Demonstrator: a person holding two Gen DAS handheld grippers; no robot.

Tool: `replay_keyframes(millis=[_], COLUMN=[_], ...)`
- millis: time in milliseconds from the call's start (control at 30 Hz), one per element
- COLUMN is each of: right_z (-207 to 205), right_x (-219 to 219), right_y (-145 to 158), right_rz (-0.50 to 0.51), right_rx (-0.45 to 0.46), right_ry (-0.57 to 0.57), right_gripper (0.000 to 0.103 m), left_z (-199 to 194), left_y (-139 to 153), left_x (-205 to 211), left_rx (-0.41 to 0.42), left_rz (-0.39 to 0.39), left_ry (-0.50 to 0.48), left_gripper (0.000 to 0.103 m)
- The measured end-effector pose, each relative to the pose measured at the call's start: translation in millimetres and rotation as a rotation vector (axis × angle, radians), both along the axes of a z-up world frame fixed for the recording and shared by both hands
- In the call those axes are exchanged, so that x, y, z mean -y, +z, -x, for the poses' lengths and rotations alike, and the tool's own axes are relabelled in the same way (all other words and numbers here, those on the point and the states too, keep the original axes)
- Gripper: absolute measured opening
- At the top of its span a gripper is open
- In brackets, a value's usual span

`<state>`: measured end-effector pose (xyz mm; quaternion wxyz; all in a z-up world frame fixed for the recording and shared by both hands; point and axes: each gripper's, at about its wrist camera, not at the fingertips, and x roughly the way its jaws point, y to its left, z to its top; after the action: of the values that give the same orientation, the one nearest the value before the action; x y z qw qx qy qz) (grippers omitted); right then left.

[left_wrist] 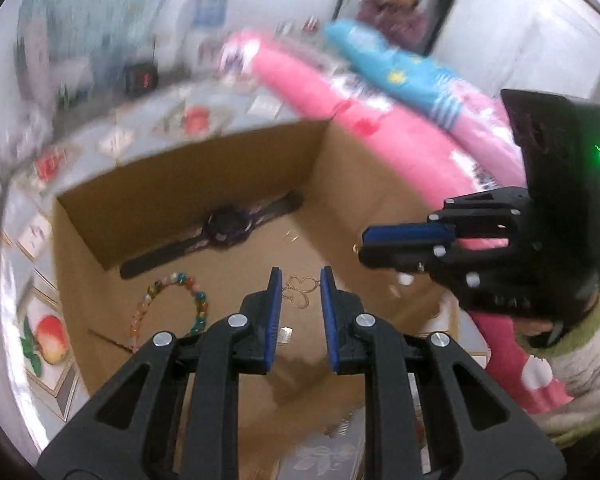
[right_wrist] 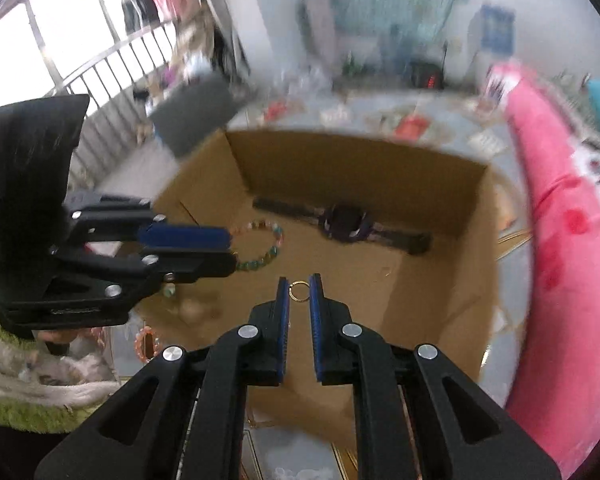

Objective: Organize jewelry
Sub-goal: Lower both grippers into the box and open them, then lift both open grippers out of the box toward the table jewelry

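Below centre of the right wrist view, the right gripper [right_wrist: 299, 286] has its fingers [right_wrist: 284, 304] clamped on a small gold ring [right_wrist: 299, 291], held above the open cardboard box [right_wrist: 380, 168]. Low in the left wrist view, the left gripper [left_wrist: 301, 280] has its fingers [left_wrist: 275, 296] nearly together around a thin gold butterfly pendant [left_wrist: 300, 292]; whether they pinch it cannot be told. On the box floor lie a beaded bracelet [left_wrist: 172, 300] and a dark wristwatch [left_wrist: 224, 226]. No readable writing shows; everything is blurred.
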<state>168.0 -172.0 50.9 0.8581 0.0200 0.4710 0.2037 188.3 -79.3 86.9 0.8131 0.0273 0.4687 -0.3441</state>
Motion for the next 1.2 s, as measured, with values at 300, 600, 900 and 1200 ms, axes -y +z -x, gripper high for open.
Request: replay_keyframes(millis=[300,600,900,1200], right_z=[-60,-69,-52,60], right_x=[-13,3,23,42], right_y=[-37,-43,-17,51], right_rz=[0.072,0.027,-0.079,-0.197], right_rx=[-0.225,-0.241,-0.149,0.156], right_ry=[0.003,-0.03,-0.084,-0.06], right_gripper=[0.011,0.011,0.012,0.031], left_z=[-68,-80,-64,39], left_y=[-56,-66,-38,31], left_x=[13,1,-9,-58], left_rx=[-0.328,-0.414,-0.239,0.118], left_rz=[-0.02,0.035,0.066,0.223], left_ry=[0.057,0.121,0.138,0.096], left_gripper=[0.018,0.02,0.02,0.036])
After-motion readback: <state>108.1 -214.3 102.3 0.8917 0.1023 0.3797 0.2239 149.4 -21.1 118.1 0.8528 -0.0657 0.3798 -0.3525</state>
